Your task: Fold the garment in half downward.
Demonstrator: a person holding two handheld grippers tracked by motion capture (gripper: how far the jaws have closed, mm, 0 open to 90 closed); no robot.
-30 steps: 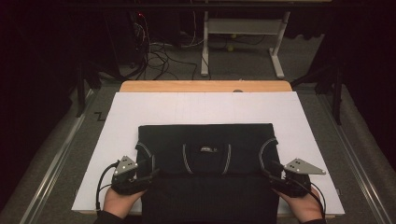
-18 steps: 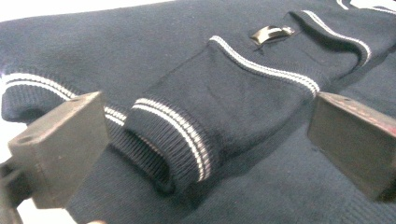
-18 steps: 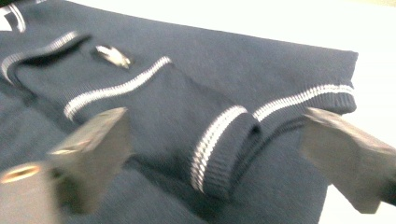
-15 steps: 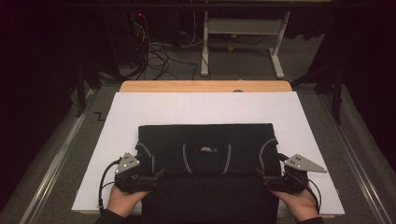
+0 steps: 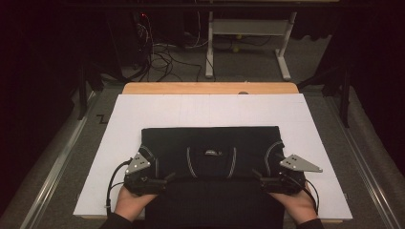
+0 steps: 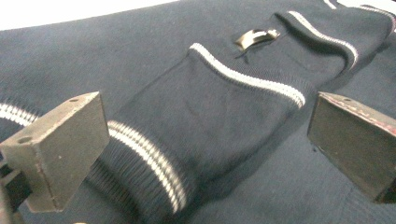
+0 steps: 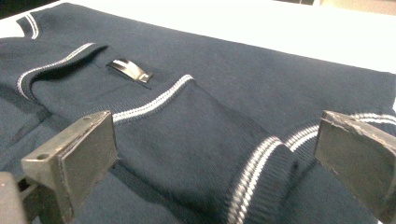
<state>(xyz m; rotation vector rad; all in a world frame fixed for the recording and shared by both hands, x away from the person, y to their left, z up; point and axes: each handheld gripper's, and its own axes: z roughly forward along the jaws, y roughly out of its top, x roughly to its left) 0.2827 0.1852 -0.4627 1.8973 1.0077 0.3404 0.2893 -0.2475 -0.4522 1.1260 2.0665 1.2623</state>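
Note:
A dark navy knit garment [image 5: 210, 143] with white stripes lies folded on the white board [image 5: 143, 114]. A small metal tag [image 5: 210, 152] sits at its middle. My left gripper [image 5: 165, 179] is at the garment's near left corner and my right gripper [image 5: 260, 177] at its near right corner. Both sets of jaws have just been opening and now stand wide. In the left gripper view a striped sleeve cuff [image 6: 154, 172] lies between the left gripper's [image 6: 205, 144] jaws, untouched. The right gripper [image 7: 215, 163] likewise straddles a striped cuff [image 7: 252, 182] without pressing it.
The white board rests on a wooden table [image 5: 210, 88] whose far edge shows. Metal rails [image 5: 52, 171] run along both sides. Behind the table are floor cables [image 5: 162, 52] and the legs of a desk [image 5: 208, 47].
My right gripper has shifted slightly left and away from me along the garment's near right corner. The left gripper and the garment lie much as before.

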